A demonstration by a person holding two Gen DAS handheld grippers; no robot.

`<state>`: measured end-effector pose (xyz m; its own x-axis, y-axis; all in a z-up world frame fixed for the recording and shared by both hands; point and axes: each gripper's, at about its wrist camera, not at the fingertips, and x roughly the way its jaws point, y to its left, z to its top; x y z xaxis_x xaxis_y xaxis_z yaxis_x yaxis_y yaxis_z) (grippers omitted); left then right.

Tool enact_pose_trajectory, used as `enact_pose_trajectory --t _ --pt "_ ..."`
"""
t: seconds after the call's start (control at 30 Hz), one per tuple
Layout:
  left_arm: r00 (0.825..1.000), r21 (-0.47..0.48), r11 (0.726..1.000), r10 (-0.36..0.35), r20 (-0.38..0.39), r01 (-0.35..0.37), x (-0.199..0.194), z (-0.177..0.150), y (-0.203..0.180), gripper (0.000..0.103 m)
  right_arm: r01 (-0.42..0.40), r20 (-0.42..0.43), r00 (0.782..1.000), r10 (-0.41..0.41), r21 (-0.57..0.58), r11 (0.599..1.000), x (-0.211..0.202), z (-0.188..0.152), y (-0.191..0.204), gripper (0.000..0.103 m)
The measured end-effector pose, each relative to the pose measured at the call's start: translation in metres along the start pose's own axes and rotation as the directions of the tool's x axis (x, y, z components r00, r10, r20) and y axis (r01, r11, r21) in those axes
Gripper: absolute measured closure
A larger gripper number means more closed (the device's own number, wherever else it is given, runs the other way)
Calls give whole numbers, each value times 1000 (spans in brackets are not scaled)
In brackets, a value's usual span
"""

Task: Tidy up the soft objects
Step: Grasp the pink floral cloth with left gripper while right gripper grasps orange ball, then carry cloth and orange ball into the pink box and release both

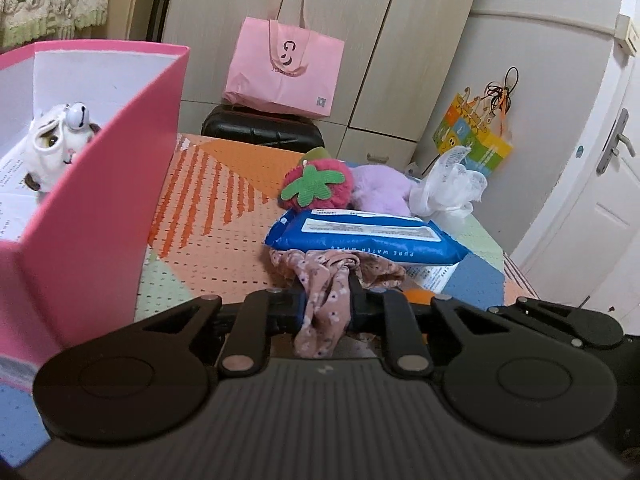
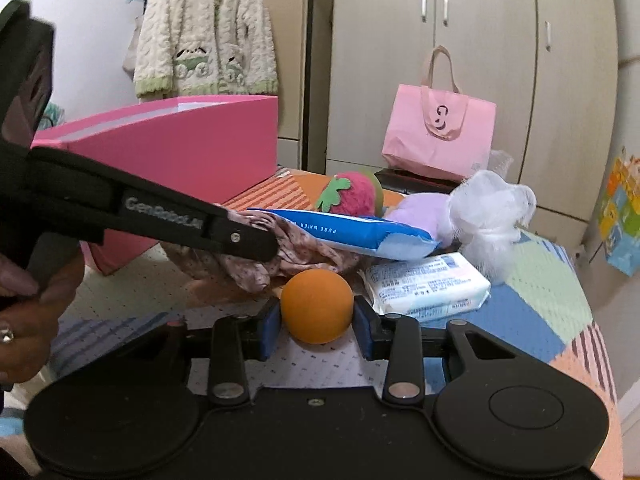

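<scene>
My left gripper (image 1: 326, 300) is shut on a pink floral cloth (image 1: 320, 312), whose other end lies bunched under a blue wipes pack (image 1: 368, 240). In the right wrist view the left gripper (image 2: 272, 246) reaches in from the left, its tip at the floral cloth (image 2: 296, 252). My right gripper (image 2: 316, 326) is shut on an orange ball (image 2: 316, 306), with a blue pad pressing each side. A pink box (image 1: 120, 160) stands at the left with a white plush animal (image 1: 56, 144) inside. A strawberry plush (image 1: 316, 188), a purple plush (image 1: 384, 192) and a white mesh puff (image 1: 448, 184) lie behind the wipes.
A white tissue pack (image 2: 428, 284) lies right of the ball on the patterned mat (image 1: 224, 216). A pink paper bag (image 1: 284, 68) sits on a black case (image 1: 260, 128) before the wardrobe. A person's hand (image 2: 24, 320) holds the left gripper. A door (image 1: 600, 200) is at the right.
</scene>
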<state>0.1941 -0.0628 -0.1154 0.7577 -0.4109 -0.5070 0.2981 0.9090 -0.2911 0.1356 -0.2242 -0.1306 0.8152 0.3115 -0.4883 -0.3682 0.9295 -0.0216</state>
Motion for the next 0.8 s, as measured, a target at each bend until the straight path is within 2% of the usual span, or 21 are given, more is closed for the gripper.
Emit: enact_pose_trajectory --t 0.3,0.63,0.8 --pt "999 3 1000 0 -37 0 -18 -7 1 87 -26 -2 1000 26 44 999 -8 1 -1 60" --pt "999 50 999 -9 -32 11 -50 -12 0 87 -106 -22 994 111 157 982 -32 -5 -9 60" --pt "998 51 998 -30 -52 32 -61 -14 5 87 -119 -47 991 128 159 980 -37 -2 -10 60"
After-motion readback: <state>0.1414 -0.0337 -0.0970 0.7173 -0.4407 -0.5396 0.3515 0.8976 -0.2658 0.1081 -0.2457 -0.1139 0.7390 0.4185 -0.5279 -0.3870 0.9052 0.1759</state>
